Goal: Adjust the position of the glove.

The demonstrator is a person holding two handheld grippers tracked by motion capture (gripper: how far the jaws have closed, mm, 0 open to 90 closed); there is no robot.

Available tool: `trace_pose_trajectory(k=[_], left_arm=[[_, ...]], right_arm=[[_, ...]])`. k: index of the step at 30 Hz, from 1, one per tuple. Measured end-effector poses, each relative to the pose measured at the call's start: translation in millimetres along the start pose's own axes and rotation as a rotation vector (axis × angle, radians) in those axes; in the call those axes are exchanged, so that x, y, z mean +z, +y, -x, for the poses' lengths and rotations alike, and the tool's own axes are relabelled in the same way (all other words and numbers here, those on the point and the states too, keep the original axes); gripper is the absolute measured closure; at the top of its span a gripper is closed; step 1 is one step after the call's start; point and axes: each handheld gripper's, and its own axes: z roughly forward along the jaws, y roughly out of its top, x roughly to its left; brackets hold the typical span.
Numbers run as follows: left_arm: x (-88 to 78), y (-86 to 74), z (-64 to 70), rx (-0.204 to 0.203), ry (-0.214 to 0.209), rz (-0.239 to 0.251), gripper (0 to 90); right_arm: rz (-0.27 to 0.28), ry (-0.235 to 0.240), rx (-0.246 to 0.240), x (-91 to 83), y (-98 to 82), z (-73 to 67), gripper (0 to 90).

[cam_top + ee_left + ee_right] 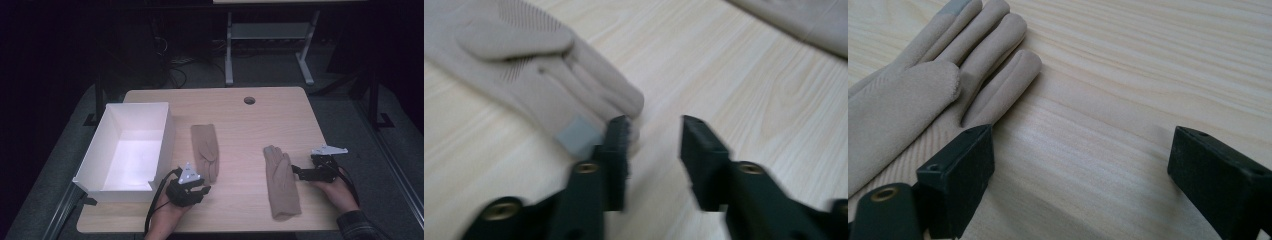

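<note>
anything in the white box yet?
No. In the high view the white box shows a bare floor; both gloves lie on the table.

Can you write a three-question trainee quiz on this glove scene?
1. True or false: the left gripper is clamped on the left glove.
2. The white box holds: A) a glove B) nothing visible C) a gripper.
3. Which gripper has the wider jaw gap?

Key
1. False: the jaws stand apart at the fingertips, nothing between them.
2. B.
3. The right gripper, open beside the right glove on the wooden table.
</note>
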Motion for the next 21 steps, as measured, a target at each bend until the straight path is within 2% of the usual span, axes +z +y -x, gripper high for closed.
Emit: trace_pose_trajectory(k=[2,4,11,13,14,17,21], left_arm=[[5.9,5.6,-2.0,0.007,-0.008,-0.019,80.9],[13.5,14.2,-4.7,0.009,0.006,-0.036,89.5],[27.7,35.1,-18.8,0.017,0.059,-0.039,89.6],[32.8,36.0,-25.1,0.010,0.063,-0.045,89.6],[37.5,35.3,-30.8,0.002,0.083,-0.060,89.6],[43.7,33.4,-36.5,-0.015,0.089,-0.073,89.6],[49.7,32.3,-38.4,-0.012,0.086,-0.088,89.7]], right_arm=[[0.000,0.000,0.000,0.0,0.0,0.0,10.9],[0.000,0.000,0.000,0.0,0.0,0.0,10.9],[0.000,0.002,-0.003,0.0,0.1,0.2,11.0],[0.000,0.002,-0.003,0.0,0.1,0.2,11.0],[0.000,0.003,-0.004,0.1,0.1,0.1,11.0],[0.000,0.005,-0.005,0.1,0.1,-0.1,11.0],[0.000,0.006,-0.007,0.2,0.3,0.0,11.0]])
